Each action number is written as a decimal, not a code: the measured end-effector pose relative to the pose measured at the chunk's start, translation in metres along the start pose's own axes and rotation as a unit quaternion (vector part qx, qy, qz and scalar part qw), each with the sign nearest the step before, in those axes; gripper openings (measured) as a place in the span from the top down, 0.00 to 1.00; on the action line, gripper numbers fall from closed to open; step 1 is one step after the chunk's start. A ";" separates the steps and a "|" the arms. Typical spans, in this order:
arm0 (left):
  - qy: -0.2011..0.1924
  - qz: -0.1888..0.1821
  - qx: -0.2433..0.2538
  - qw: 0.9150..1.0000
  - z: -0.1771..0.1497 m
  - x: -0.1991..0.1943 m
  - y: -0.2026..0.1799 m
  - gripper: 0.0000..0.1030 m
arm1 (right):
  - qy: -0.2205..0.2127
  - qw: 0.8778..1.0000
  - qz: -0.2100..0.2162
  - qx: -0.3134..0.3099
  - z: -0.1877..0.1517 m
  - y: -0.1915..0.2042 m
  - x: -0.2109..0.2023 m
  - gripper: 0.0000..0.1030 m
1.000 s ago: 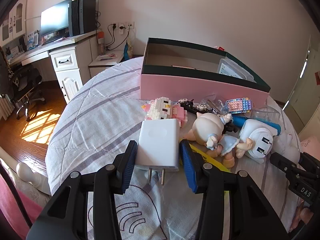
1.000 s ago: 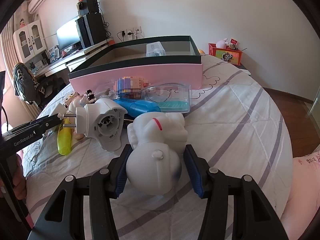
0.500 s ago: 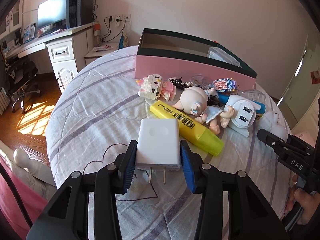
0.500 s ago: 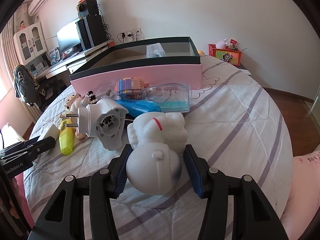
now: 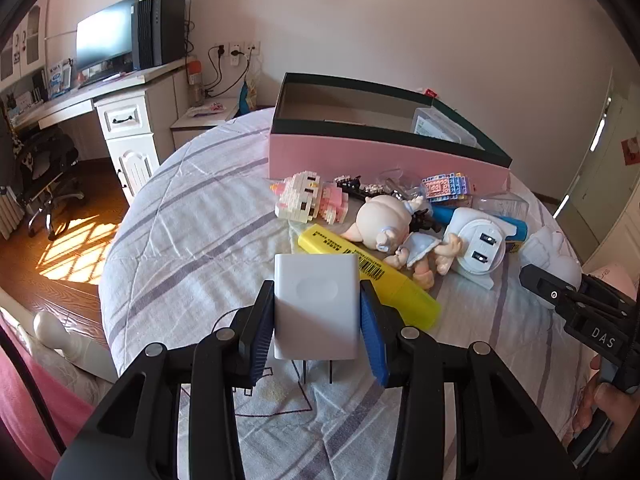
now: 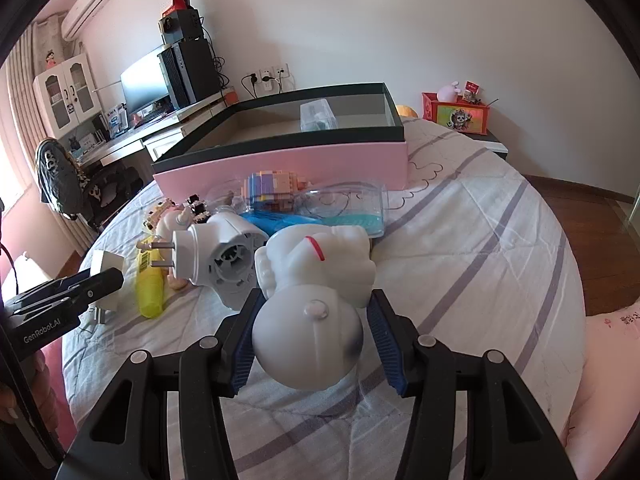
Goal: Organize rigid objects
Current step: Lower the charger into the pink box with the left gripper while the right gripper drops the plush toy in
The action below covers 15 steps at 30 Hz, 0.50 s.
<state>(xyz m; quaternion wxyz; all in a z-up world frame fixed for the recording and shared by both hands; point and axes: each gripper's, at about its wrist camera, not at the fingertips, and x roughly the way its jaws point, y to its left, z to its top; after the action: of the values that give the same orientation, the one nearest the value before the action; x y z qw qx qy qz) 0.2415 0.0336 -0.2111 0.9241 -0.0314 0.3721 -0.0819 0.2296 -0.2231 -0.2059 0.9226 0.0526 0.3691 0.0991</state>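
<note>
A white charger is clamped between the blue pads of the left gripper and held clear of the striped bedspread, prongs toward the camera. The right gripper is set around a white figurine lying on the bedspread; its left pad is pressed to the head, while contact at the right pad cannot be told. A highlighter, doll and adapter are heaped before the pink box.

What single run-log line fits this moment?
left gripper: gripping white charger | right gripper: around white figurine | pink box: open
</note>
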 end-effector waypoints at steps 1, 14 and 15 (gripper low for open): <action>-0.005 -0.004 0.003 1.000 0.004 -0.003 -0.002 0.61 | -0.006 1.000 0.004 -0.001 0.003 0.001 -0.004 0.48; -0.048 -0.025 0.074 0.996 0.117 0.009 -0.040 0.61 | -0.067 0.995 -0.032 -0.069 0.107 0.000 -0.003 0.48; -0.046 -0.023 0.079 0.996 0.128 0.016 -0.041 0.61 | -0.067 0.994 -0.037 -0.073 0.115 -0.002 0.003 0.48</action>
<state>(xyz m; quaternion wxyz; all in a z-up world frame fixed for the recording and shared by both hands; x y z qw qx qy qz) 0.3364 -0.0102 -0.1248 0.9376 0.0291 0.3208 -0.1306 0.3120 -0.2269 -0.1252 0.9495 -0.0218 0.3004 0.0878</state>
